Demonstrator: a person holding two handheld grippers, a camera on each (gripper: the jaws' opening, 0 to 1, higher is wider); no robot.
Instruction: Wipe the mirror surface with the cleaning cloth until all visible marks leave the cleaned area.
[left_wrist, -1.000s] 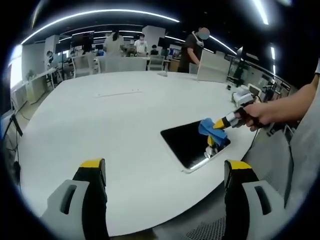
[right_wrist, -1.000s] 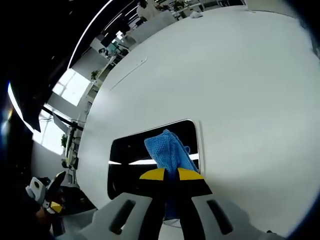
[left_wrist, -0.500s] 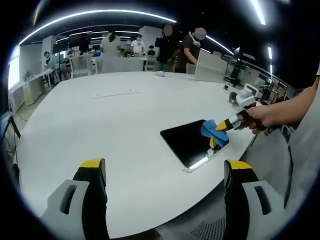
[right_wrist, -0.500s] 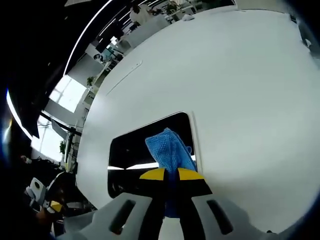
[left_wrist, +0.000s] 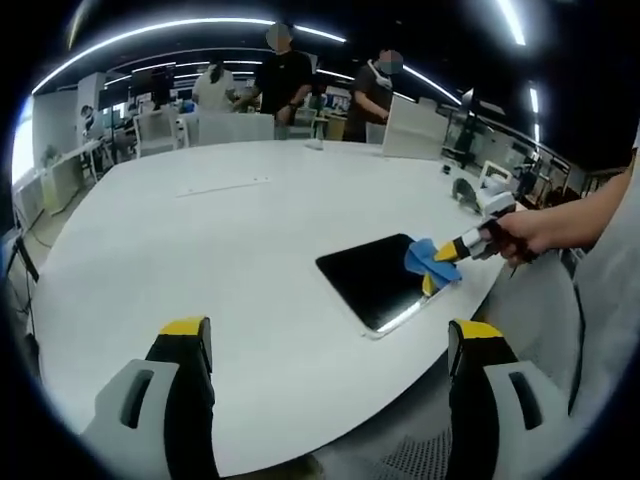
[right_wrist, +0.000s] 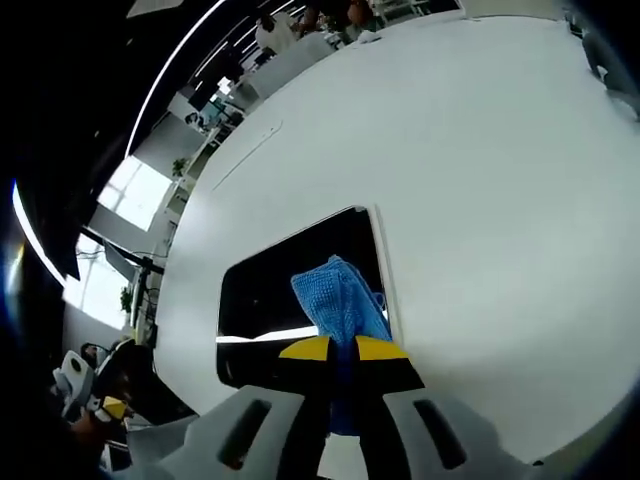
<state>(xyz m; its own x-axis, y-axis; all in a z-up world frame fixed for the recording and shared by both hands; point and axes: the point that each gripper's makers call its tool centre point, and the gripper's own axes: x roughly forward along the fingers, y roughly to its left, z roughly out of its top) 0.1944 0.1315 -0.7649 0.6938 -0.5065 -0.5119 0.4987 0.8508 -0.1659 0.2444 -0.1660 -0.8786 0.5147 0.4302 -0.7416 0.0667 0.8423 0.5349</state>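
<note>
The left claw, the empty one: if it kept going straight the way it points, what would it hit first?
Probably the bare white table. The left claw hangs open near the table's edge; the mirror and blue cloth lie off to its right. Depth is hard to judge.

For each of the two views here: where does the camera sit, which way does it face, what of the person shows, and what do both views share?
Left gripper view: rides the left gripper, jaws open and empty, held back from the white table, facing across it to the mirror; the right gripper and the person's hand enter from the right.
Right gripper view: rides the right gripper, looking down its shut jaws at the blue cloth on the mirror.
Shared: mirror, cloth, table.
</note>
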